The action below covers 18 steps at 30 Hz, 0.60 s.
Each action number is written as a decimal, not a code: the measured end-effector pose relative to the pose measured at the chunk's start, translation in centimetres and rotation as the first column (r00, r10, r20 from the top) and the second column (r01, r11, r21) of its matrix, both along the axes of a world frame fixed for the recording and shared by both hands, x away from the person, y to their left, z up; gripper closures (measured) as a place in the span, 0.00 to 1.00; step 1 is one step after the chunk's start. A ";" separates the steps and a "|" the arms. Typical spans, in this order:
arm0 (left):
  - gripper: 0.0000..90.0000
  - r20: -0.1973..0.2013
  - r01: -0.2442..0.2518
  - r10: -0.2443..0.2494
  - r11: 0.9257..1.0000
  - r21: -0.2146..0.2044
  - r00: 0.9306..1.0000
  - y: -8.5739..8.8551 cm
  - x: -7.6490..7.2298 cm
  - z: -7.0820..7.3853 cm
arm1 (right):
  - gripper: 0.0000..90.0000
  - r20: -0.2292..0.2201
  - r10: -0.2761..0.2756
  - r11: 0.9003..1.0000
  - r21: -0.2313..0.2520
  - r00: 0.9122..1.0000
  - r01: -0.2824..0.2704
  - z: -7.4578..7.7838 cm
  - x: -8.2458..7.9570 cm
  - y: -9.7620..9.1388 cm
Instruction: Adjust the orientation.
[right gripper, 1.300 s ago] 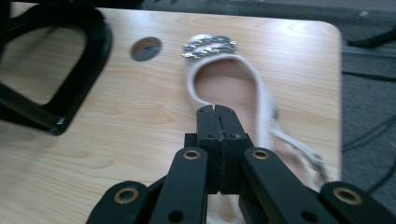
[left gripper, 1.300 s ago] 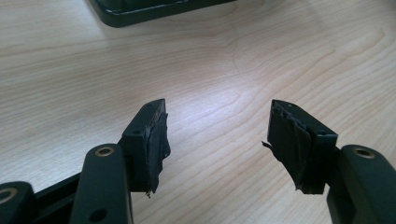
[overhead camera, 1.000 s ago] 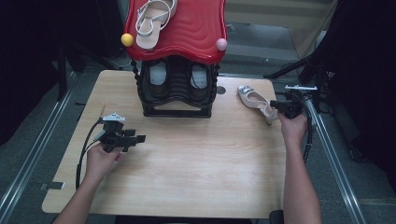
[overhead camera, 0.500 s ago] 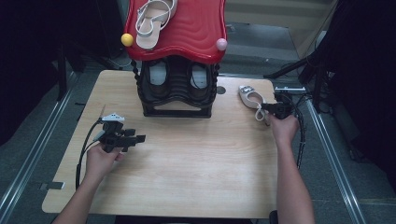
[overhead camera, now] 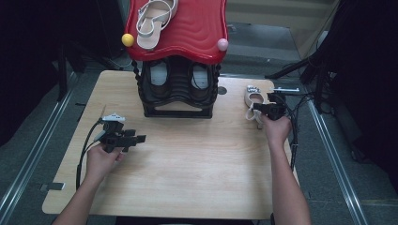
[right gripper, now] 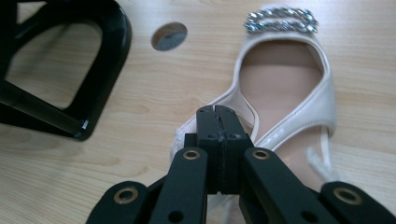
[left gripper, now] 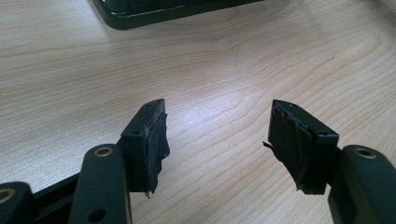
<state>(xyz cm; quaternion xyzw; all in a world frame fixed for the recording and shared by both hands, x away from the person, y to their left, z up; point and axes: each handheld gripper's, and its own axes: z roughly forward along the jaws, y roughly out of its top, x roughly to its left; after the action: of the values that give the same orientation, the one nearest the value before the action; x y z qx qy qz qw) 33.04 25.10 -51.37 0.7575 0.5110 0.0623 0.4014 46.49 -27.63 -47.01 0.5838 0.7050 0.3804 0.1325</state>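
Right gripper (right gripper: 218, 114): jaws pressed flat together, tips low over the left side edge of the beige sandal; whether that thin edge or a strap is pinched between the pads cannot be told. In the high view it (overhead camera: 271, 110) sits at the table's right side, the hand just behind it.
Beige sandal (right gripper: 285, 88): lies flat on the wood, sole down, with a rhinestone chain trim (right gripper: 281, 20) across the toe end pointing away from the gripper; a thin strap (right gripper: 322, 163) trails beside the gripper's right arm. In the high view the sandal (overhead camera: 254, 97) lies just to the right of the shoe rack, apart from it.
Left gripper (left gripper: 219, 135): jaws wide apart, nothing between them but bare wood. In the high view it (overhead camera: 123, 137) is held low over the left part of the table, well apart from the sandal, its cable looping back past the wrist.
Shoe rack (overhead camera: 178, 89): black frame at the far middle of the table, with a wavy red top (overhead camera: 197, 28); its foot (right gripper: 88, 93) shows at the left of the right gripper view.
On the rack: a pale strappy sandal (overhead camera: 152, 21) lies on the red top; a pair of dark shoes (overhead camera: 159, 77) stands on the shelf beneath.
Knobs: a yellow ball (overhead camera: 127, 39) and a pink ball (overhead camera: 222, 44) at the front corners of the top.
Table (overhead camera: 187, 178): light wood, with a round hole (right gripper: 169, 36) near the rack's foot.
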 end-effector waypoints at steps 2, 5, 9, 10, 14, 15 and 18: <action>0.42 0.002 0.000 0.000 1.000 0.000 1.000 0.0 0.0 0.0 | 1.00 0.004 -0.001 1.000 0.000 1.000 0.001 0.0 0.1 0.1; 0.42 0.004 -0.001 0.001 1.000 0.004 1.000 0.0 0.0 0.0 | 1.00 -0.009 -0.016 1.000 -0.004 1.000 0.016 0.0 0.1 -0.1; 0.42 0.002 0.001 -0.001 1.000 0.003 1.000 0.0 0.0 0.0 | 0.96 0.001 -0.030 0.999 -0.017 1.000 0.030 0.5 0.0 -0.8; 0.42 -0.001 0.002 -0.002 1.000 0.003 1.000 0.0 0.0 0.0 | 0.95 0.013 -0.033 0.999 -0.022 0.999 0.033 0.7 0.0 -1.1; 0.42 -0.003 0.008 -0.008 1.000 0.007 1.000 -0.2 0.0 -0.1 | 0.93 0.036 -0.050 0.999 -0.004 0.998 0.050 1.8 0.3 -1.9; 0.42 -0.003 0.010 -0.010 1.000 0.008 1.000 -0.2 0.0 -0.1 | 0.92 0.043 -0.053 0.999 -0.004 0.998 0.053 2.1 0.4 -2.0; 0.42 -0.003 0.003 -0.003 1.000 0.008 1.000 -0.1 0.1 -0.2 | 0.89 0.052 -0.042 0.999 -0.007 0.998 0.042 2.6 0.6 -1.7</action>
<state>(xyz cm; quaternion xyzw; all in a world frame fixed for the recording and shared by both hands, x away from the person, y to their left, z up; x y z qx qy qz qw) 33.10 25.00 -51.52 0.7599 0.5103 0.0626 0.3979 47.10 -29.35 -44.44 0.5879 0.6903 0.3897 0.1610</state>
